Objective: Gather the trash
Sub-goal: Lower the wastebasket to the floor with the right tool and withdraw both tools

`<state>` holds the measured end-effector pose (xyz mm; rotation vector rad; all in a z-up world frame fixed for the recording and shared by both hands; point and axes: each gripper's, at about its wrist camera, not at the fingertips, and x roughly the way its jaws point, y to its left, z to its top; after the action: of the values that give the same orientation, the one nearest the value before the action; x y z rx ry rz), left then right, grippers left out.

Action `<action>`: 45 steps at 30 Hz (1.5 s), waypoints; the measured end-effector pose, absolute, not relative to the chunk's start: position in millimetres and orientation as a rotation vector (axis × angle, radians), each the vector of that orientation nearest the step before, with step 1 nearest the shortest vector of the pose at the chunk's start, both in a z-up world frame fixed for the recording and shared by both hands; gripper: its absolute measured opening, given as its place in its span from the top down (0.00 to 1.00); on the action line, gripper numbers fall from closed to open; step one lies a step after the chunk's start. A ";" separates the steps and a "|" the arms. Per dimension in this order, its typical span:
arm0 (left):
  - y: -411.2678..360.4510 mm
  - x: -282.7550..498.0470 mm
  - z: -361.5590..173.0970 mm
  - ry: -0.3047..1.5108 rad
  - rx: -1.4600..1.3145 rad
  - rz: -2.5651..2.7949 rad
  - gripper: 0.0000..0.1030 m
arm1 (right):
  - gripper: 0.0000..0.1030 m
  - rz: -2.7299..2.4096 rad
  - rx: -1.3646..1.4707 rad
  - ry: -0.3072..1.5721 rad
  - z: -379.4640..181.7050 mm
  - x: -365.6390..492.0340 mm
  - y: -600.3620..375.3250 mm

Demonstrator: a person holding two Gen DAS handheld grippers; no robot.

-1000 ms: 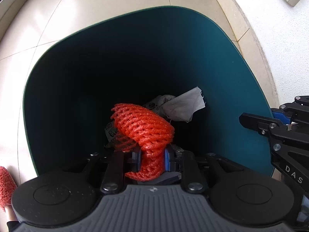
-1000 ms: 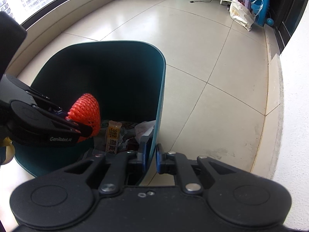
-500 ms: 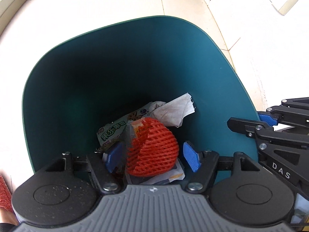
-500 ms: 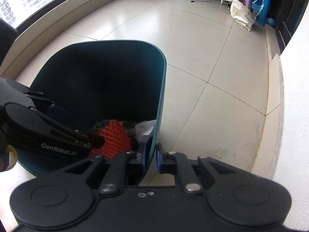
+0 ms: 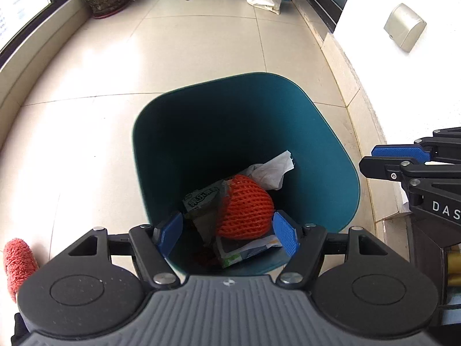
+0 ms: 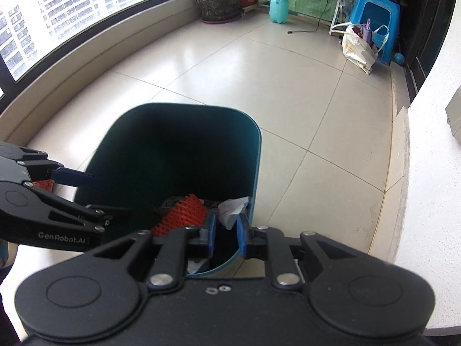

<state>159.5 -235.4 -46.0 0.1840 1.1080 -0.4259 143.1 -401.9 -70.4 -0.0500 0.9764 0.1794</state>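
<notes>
Trash lies at the bottom of the teal bin: an orange foam net on top of printed wrappers, with a crumpled white tissue just behind it. Above the bin's near rim, the left gripper hangs spread wide with nothing between its blue pads. At the bin's right rim, the right gripper is opening, a narrow gap showing and its pads off the rim.

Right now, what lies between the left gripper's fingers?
Nothing held: the left gripper stands open above the bin; the orange net lies below, in the left wrist view.
</notes>
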 end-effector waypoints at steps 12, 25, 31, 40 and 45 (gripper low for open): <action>-179.6 99.5 8.4 0.958 0.142 -0.398 0.33 | 0.64 0.242 -0.027 0.841 -20.5 75.6 -361.1; -132.4 55.9 28.0 0.832 0.068 -0.377 0.27 | 0.24 0.213 0.029 0.684 5.4 28.4 -338.3; -118.6 47.7 27.8 0.796 0.050 -0.389 0.21 | 0.06 0.229 0.048 0.624 -0.9 16.1 -327.2; -110.3 48.0 16.8 0.810 0.041 -0.392 0.21 | 0.00 0.191 0.101 0.604 -10.4 21.0 -335.6; -105.4 51.3 14.9 0.811 0.018 -0.377 0.21 | 0.00 0.204 0.122 0.615 -14.9 17.6 -333.5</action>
<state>51.3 -105.4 14.9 0.0179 0.8115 -0.3771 17.6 -333.5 -14.9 0.1219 0.6148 0.2040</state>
